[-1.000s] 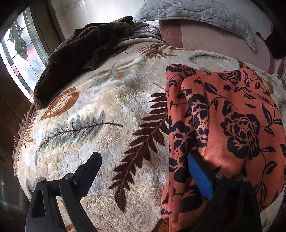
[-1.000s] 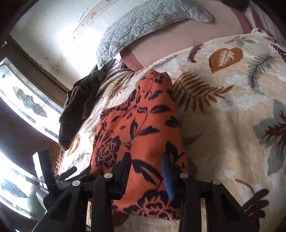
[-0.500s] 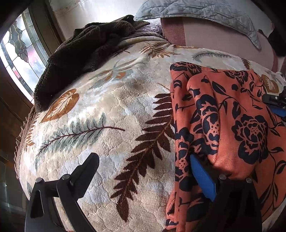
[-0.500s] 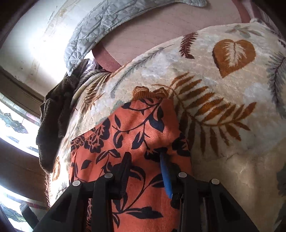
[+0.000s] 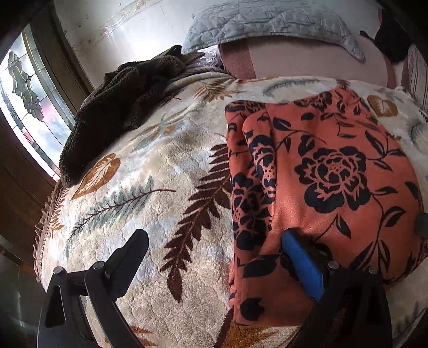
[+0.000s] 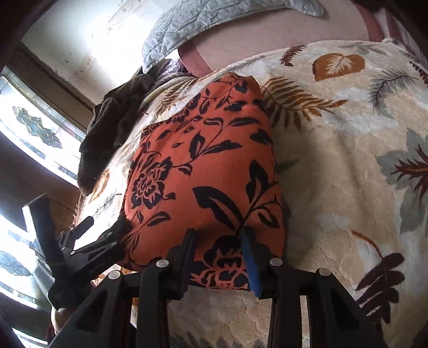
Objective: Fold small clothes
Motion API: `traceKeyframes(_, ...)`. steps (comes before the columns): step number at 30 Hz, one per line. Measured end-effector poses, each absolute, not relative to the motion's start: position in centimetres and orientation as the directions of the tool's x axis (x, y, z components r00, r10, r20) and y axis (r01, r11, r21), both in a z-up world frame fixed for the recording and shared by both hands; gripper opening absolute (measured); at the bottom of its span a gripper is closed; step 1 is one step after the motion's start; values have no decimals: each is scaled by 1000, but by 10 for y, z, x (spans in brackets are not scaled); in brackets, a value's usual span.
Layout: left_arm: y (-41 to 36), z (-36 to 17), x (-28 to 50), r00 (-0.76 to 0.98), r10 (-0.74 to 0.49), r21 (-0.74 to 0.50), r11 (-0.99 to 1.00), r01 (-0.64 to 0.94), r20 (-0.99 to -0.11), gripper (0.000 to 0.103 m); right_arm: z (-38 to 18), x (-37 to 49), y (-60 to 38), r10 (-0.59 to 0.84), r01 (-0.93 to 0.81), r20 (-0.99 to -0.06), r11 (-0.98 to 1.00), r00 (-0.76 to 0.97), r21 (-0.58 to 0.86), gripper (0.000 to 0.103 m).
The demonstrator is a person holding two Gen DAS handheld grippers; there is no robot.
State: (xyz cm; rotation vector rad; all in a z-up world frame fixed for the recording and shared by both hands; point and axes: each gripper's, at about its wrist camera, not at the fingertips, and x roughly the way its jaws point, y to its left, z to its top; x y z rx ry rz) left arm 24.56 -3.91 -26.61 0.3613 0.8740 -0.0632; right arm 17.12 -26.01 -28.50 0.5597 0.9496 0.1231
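Since half a second ago the right gripper point(image 6: 218, 257) has drawn back to the near hem of the orange floral garment point(image 6: 206, 171) mid-frame on the leaf-print blanket point(image 6: 334, 160), both grippers gaping, the left gripper point(image 5: 214, 254) straddling its left edge, probably to square the fold.

A bed covered by a cream plush blanket point(image 5: 149, 166) printed with brown, rust and grey-green leaves fills most of both views. At its far end a grey quilted pillow point(image 5: 267, 24) rests on a pinkish one with a darker band point(image 5: 307, 61). A dark brown fuzzy throw point(image 5: 117, 107) lies bunched near the blanket's far left edge. Behind stands a scuffed white wall point(image 6: 88, 34). To the left, a leaded stained-glass window point(image 5: 24, 88) in a dark wooden frame lets in bright daylight.
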Motion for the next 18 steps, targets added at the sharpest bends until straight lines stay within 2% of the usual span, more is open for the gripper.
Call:
traceKeyframes(7,-32,-251,237,670,77,238,959,153,-739,100,-277,157,-268,380,144,-720,823,580,549,38)
traceKeyframes(12,-33,-232,217,754,43,220,966,136,-655,100,-267,142,-269,332,141,-693,836,640,531,38)
traceKeyframes(15,-48,-264,229,668,87,280,942,187,-739,100,-286,152,-264,358,170,-752,835,553,523,38)
traceKeyframes(18,-50,-265,228,678,100,282,946,163,-728,101,-285,152,-263,353,166,-758,843,548,512,38)
